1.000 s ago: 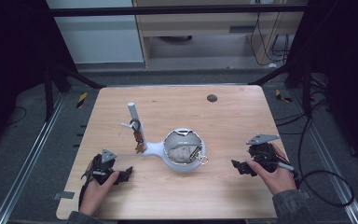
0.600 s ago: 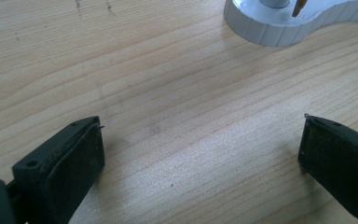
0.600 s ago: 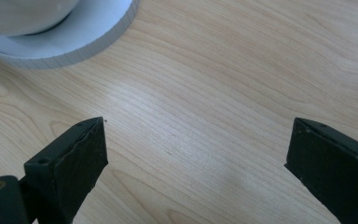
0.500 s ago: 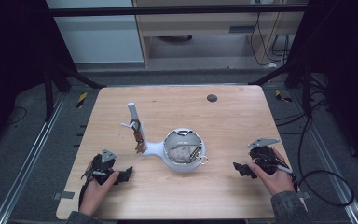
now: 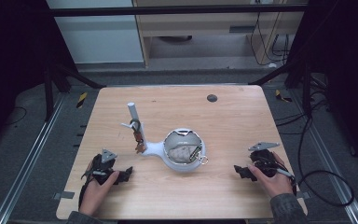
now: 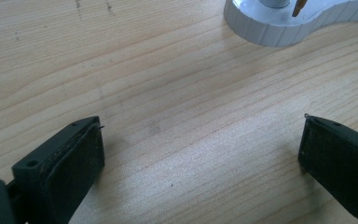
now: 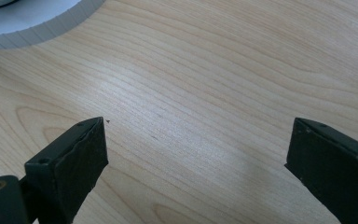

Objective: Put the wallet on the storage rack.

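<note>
A white stand [image 5: 154, 148] sits mid-table, with a round dish [image 5: 184, 151] holding crumpled items and a small ring [image 5: 204, 160] at its rim. An upright white post [image 5: 133, 112] rises from its left end, and small items [image 5: 139, 136] hang on it. My left gripper [image 5: 125, 174] rests on the table near the front left, open, with nothing between its jaws [image 6: 203, 140]; the stand's base [image 6: 279, 28] lies ahead of it. My right gripper [image 5: 239, 171] rests at the front right, open and empty [image 7: 198, 140], with the dish's rim [image 7: 32, 23] ahead at the left.
A dark round spot [image 5: 211, 98] marks the wooden table [image 5: 242, 126] near its far edge. Cables [image 5: 321, 186] trail off the right side. Metal frame rails [image 5: 37, 149] run along both sides of the table.
My right gripper has slid slightly toward the near edge of the table. The left gripper and the stand have not moved.
</note>
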Action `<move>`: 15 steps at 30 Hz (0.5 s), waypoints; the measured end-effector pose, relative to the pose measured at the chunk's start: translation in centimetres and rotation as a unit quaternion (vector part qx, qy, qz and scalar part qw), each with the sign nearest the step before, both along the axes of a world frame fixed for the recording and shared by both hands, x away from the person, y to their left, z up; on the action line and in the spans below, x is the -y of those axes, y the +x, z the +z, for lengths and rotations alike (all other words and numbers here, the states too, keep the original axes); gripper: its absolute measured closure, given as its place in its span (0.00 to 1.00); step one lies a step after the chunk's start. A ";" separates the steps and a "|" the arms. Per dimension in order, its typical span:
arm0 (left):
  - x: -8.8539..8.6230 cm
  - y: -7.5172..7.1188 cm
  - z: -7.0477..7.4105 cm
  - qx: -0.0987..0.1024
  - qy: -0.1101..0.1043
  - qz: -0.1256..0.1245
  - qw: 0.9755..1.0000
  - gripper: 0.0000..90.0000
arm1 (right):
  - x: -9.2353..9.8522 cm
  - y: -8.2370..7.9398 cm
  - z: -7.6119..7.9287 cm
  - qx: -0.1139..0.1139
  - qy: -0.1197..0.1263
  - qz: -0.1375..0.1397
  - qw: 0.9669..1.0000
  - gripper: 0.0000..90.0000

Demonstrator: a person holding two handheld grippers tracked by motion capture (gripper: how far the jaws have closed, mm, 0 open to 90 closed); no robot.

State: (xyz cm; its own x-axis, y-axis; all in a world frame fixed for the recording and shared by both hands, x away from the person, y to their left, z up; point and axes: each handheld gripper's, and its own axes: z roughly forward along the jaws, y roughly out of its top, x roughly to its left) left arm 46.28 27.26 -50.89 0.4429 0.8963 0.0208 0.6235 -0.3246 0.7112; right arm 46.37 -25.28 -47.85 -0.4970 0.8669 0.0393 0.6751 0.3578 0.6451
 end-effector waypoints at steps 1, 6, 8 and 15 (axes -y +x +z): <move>0.0 0.0 0.0 0.000 0.000 0.000 1.000 0.00 | 0.0 0.0 -0.1 -0.003 0.001 0.000 1.000 0.06; 0.0 0.0 0.0 0.000 0.000 0.000 1.000 0.00 | 0.0 -0.1 -0.6 -0.004 0.004 -0.001 1.000 0.06; 0.0 0.0 0.0 0.000 0.000 0.000 1.000 0.00 | 0.0 -0.1 -0.8 -0.003 0.005 0.000 1.000 0.06; 0.0 0.0 0.0 0.000 0.000 0.000 1.000 0.00 | -0.1 0.1 -1.4 0.006 0.009 -0.005 1.000 0.06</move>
